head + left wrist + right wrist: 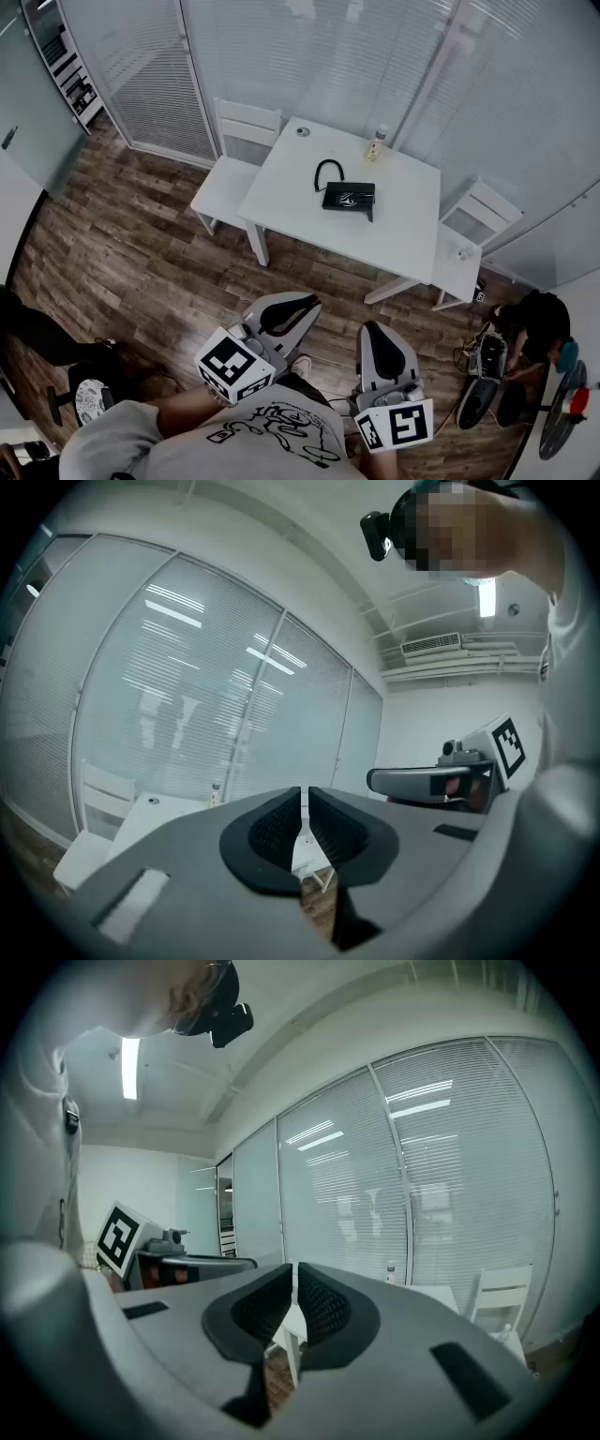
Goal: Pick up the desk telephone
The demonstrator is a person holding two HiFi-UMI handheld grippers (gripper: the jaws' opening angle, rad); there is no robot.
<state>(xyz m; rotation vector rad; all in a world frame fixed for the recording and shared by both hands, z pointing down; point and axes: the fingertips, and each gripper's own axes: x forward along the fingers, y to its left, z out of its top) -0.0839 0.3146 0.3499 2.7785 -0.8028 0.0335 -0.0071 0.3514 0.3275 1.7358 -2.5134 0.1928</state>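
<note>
A black desk telephone [349, 196] with a curled black cord lies on the white table [394, 234] across the room in the head view. My left gripper [302, 303] and right gripper [371, 328] are held close to the person's body, far from the table, both pointing toward it. Both are shut with nothing between the pads. In the left gripper view the left gripper [305, 803] shows shut jaws, with the table [150, 819] behind at the lower left. The right gripper [294, 1279] in its own view is likewise shut and empty.
White chairs stand at the table's left [234, 169] and right [469, 244]. A small bottle [376, 145] and a small round object [302, 131] sit at the table's far edge. Bags and shoes [511, 361] lie on the wood floor at right. A stool [89, 398] stands at lower left.
</note>
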